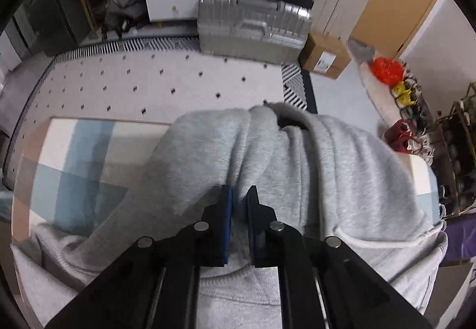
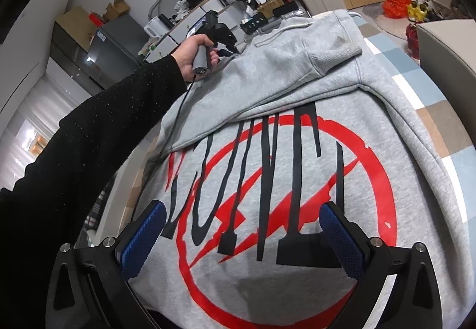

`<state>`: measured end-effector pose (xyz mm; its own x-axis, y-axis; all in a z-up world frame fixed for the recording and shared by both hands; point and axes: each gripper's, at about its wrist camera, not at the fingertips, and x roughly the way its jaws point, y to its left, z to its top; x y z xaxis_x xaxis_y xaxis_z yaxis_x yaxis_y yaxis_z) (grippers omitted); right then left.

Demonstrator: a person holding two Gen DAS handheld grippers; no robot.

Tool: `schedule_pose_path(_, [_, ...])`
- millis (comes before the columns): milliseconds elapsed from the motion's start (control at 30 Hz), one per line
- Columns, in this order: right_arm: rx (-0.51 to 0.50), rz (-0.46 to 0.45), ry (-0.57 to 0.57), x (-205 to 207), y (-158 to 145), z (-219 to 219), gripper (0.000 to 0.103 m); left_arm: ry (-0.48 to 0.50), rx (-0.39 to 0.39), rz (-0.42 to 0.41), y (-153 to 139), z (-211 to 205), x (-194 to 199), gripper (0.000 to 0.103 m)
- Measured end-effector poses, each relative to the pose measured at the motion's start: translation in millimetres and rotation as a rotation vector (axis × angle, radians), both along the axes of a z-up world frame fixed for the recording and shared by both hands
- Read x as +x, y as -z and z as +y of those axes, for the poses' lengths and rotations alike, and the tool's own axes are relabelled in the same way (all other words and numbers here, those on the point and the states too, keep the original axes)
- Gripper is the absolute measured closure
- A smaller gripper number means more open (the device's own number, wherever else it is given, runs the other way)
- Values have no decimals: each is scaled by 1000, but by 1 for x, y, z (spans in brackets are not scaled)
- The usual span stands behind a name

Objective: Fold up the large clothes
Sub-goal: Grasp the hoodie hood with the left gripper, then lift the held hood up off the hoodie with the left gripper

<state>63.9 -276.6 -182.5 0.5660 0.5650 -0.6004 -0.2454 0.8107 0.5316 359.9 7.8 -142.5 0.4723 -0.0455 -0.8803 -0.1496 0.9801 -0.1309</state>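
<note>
My left gripper [image 1: 239, 195] has its jaws clamped on a ridge of the grey hoodie [image 1: 312, 168] to lift a fold; my right gripper [image 2: 241, 228] hangs with jaws wide apart, the hoodie's printed back on the desk [image 2: 431, 109] just ahead of them

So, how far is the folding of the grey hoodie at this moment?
Done: one sleeve of the grey hoodie already lies folded across its back, above the red print. In hand: the left gripper is shut on a bunched ridge of the fabric, while the right gripper hovers open over the print. Left: the body is not yet folded into a compact stack.
</note>
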Motion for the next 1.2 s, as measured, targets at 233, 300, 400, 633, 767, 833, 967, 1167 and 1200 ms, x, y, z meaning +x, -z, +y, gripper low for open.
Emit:
schedule_pose_path(233, [-20, -68, -18, -10, -15, 8, 0, 134, -130, -114, -50, -4, -69, 99])
schedule_pose_path(300, [-18, -71, -21, -10, -16, 9, 0, 219, -135, -148, -57, -8, -95, 99])
schedule_pose_path(400, [-9, -79, -19, -12, -19, 10, 0, 319, -187, -111, -52, -10, -140, 103])
schedule_pose_path(633, [0, -120, -21, -21, -31, 17, 0, 338, -47, -103, -46, -20, -178, 103])
schedule_pose_path(767, [-19, -135, -37, -26, -33, 25, 0, 316, 165, -231, -75, -50, -133, 62])
schedule_pose_path(833, [-39, -148, -45, -28, -35, 30, 0, 265, 301, -258, -79, -68, -96, 8])
schedule_pose_path(967, [-57, -152, -58, -27, -33, 31, 0, 166, 315, -157, -56, -72, -16, 6])
schedule_pose_path(1167, [-23, -101, -49, -17, -21, 17, 0, 81, 466, -18, 9, -86, 66, 7])
schedule_pose_path(1200, [-10, -83, -42, -14, -18, 12, 0, 85, 493, -31, 15, -86, 73, 7])
